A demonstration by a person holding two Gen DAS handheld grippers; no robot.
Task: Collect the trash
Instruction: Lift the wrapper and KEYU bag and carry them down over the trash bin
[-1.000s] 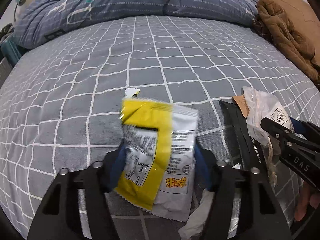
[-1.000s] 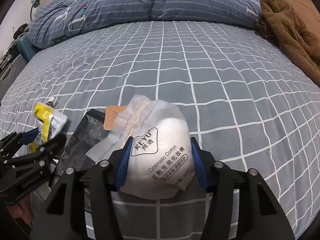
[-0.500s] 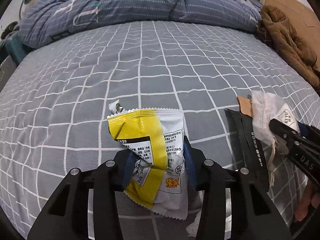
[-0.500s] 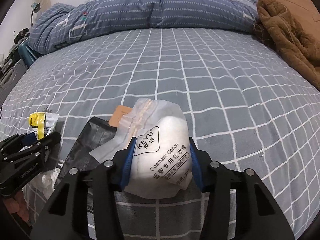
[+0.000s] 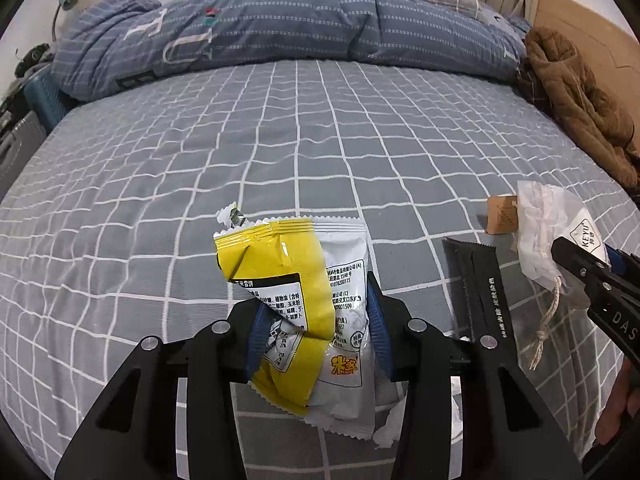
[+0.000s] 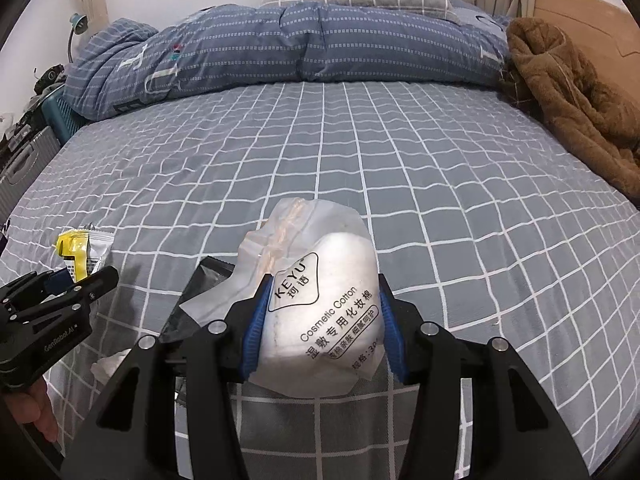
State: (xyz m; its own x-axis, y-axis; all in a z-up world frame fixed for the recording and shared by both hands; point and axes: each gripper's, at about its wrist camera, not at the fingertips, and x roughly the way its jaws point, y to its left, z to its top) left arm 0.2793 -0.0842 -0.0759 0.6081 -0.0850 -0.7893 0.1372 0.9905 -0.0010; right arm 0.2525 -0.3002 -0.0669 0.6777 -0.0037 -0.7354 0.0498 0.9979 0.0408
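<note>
Two grippers each hold one piece of trash above the bed [image 5: 320, 152] with its grey checked sheet. The left gripper [image 5: 316, 328] has its jaws clamped on one yellow-and-white snack wrapper [image 5: 296, 300], which stands up crumpled between the blue pads. The right gripper [image 6: 320, 328] has its jaws clamped on one white cosmetic cotton bag [image 6: 320, 300], printed KEYU. Beside that bag, on the sheet, lie one black packet [image 5: 484, 292] and one small brown card [image 5: 502, 214]; a scrap of white tissue [image 5: 390, 426] shows under the wrapper. Beyond, one blue quilt [image 6: 280, 44] lies bunched across the far end, with one brown fleece garment [image 6: 572, 100] to its right.
</note>
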